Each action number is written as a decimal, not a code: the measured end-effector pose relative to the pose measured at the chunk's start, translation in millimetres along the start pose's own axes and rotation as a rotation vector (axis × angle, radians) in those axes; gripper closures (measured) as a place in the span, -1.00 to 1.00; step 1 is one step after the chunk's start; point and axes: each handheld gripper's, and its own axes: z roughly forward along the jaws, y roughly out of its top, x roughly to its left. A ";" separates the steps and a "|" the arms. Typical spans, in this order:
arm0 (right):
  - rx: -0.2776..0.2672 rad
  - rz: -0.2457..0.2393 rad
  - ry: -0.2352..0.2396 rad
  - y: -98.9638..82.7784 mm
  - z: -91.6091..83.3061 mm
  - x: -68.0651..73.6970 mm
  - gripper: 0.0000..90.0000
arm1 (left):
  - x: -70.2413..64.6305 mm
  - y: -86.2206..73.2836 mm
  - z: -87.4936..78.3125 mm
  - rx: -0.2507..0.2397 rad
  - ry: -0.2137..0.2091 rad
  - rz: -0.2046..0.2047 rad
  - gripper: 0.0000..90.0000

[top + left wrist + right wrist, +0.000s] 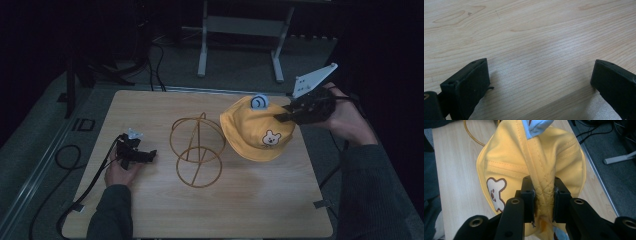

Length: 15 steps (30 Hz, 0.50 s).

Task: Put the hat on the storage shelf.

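A yellow bucket hat [252, 127] with a white bear patch and a blue ear rests at the right of the wooden table [250, 200]. My right gripper [280, 116] is shut on the hat's crown; in the right gripper view the fabric of the yellow hat [534, 162] bunches into a fold squeezed between the black pads [529, 195]. A gold wire hat stand [196, 150] stands at the table's middle, left of the hat. My left gripper [150, 155] lies low at the left of the stand, and in the left gripper view it [540, 82] is open over bare wood.
A white metal frame [240, 30] stands on the grey floor beyond the table's far edge. Black cables [65, 160] trail off the table's left side. The front half of the table is bare wood.
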 end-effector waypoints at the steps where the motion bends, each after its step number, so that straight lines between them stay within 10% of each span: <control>1: 0.000 0.000 0.000 0.0 0.0 0.0 0.68 | 0.0 0.0 0.0 0.000 0.000 0.000 -0.96; 15: -0.029 -0.024 -0.008 14.0 -0.6 3.4 0.68 | 0.0 0.1 0.0 0.000 0.000 0.000 -0.96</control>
